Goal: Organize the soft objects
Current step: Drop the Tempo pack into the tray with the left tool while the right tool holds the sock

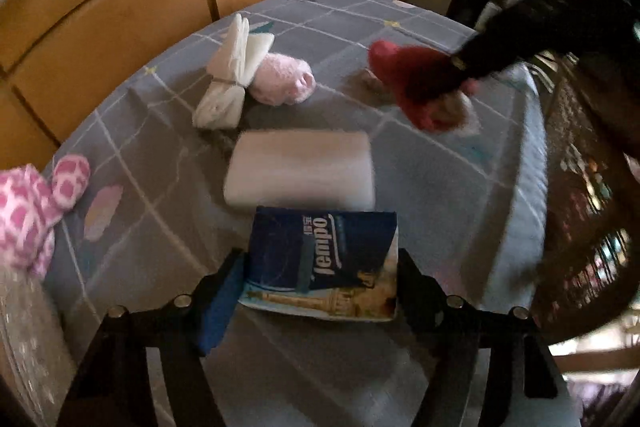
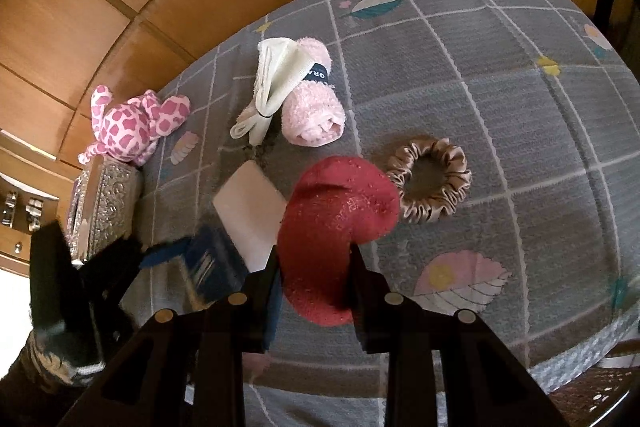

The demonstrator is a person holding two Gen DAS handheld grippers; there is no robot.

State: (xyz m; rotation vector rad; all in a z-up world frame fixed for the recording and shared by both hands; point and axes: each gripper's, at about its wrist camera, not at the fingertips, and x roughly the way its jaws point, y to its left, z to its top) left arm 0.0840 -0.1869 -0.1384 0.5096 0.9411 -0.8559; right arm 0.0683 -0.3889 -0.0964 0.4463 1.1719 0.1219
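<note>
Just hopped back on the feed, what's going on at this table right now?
Both hand-held grippers are loaded over the grey checked tablecloth. The left gripper is clamped on a dark blue Tempo tissue pack, and the right gripper is clamped on a red fuzzy sock. Lying on the cloth are a white rectangular sponge block, a rolled pink fluffy towel beside a tied white cloth bundle, a tan satin scrunchie, and a pink spotted plush toy near the far-left edge.
</note>
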